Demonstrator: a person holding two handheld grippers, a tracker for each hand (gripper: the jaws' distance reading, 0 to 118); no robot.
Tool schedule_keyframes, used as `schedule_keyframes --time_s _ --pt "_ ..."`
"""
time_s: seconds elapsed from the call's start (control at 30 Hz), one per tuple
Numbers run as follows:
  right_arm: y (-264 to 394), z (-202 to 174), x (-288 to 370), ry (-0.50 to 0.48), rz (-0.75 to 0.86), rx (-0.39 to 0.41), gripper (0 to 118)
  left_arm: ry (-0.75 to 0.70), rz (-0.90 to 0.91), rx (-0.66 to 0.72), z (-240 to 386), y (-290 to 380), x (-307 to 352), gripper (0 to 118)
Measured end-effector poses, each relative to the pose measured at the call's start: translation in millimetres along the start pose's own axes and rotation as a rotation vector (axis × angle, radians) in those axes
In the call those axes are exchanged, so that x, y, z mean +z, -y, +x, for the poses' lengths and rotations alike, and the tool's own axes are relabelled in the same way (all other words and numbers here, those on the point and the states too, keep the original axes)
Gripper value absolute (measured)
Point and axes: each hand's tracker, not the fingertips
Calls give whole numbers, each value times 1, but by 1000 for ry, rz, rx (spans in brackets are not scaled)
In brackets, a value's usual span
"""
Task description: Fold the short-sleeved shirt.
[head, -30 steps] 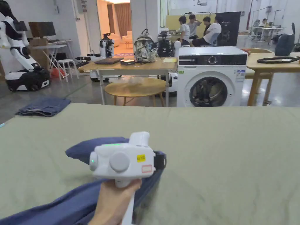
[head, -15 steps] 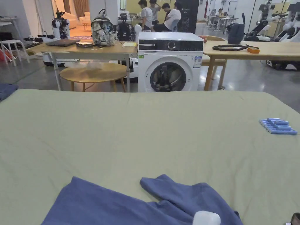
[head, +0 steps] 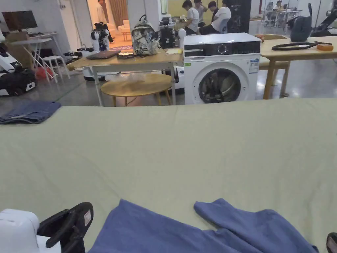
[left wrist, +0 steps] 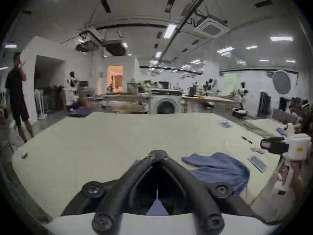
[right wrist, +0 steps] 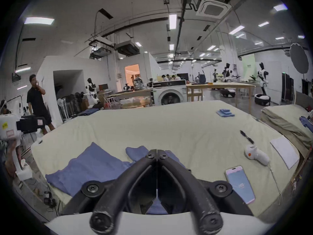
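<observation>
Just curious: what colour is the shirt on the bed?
Plain blue shirt, clearest in the right gripper view.

Green-sheeted bed (head: 197,138) w/ blue shirt (head: 184,234), phone (right wrist: 239,183), pen (right wrist: 246,137).

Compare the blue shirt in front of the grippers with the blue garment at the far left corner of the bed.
The shirt lies spread and rumpled at the near edge, one sleeve sticking out; the garment is folded into a flat stack. The shirt is a lighter, purplish blue; the garment is a darker, denim-like blue. The shirt lies close by the grippers; the garment lies far off. Both rest on the green bed cover.
</observation>
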Motion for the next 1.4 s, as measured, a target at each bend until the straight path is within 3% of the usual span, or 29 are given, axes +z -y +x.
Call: schedule_keyframes --time_s 0.1,0.23,0.3,0.33,0.37,0.4,0.57,0.7,0.73,0.77,0.8,0.83,1.0,1.03,1.1,1.13,1.27,1.3,1.33,1.4 --pt "-2 -7 -5 -26 -14 7 0 22 -42 110 -19 2 -6 0" --pt "-1 -6 -6 -27 -27 18 0 51 -110 110 -36 4 -35 0" --pt "1 -2 -6 -24 -37 18 0 148 -188 173 -51 2 -68 0" --pt "3 0 -5 -17 -40 15 0 201 -200 190 -58 3 -85 10" --pt "3 3 -4 -13 -46 9 0 212 -236 205 -65 4 -108 36" --pt "4 7 -3 -8 -58 0 0 145 -330 179 -50 -4 -134 74" --pt "13 23 6 35 -87 -48 0 75 -574 26 -47 16 -247 73" --pt "21 36 17 91 -114 -53 0 37 -659 113 -69 46 -306 70" --pt "23 40 19 103 -121 -55 0 17 -683 111 -69 51 -315 62" --pt "26 44 21 115 -128 -60 0 30 -678 103 -68 57 -322 46" --pt "29 48 22 134 -139 -70 0 42 -715 105 -68 61 -321 16" --pt "32 51 22 147 -150 -79 0 35 -740 108 -65 66 -323 1" --pt "41 58 19 163 -191 -128 3 5 -743 -4 -51 68 -333 0" --pt "43 58 16 147 -225 -153 18 6 -754 -4 -51 67 -336 0" --pt "50 58 5 156 -281 -206 75 5 -769 -10 -55 67 -341 0" --pt "56 59 -2 136 -307 -235 77 5 -775 -11 -56 66 -342 0" --pt "85 62 -36 140 -364 -371 77 0 -778 -12 -57 66 -344 0" --pt "89 63 -47 121 -395 -386 71 0 -776 -12 -59 66 -344 0" --pt "95 64 -57 125 -417 -389 58 -1 -772 -5 -57 70 -342 0" --pt "111 67 -77 176 -490 -386 5 -2 -762 29 -61 72 -341 0"
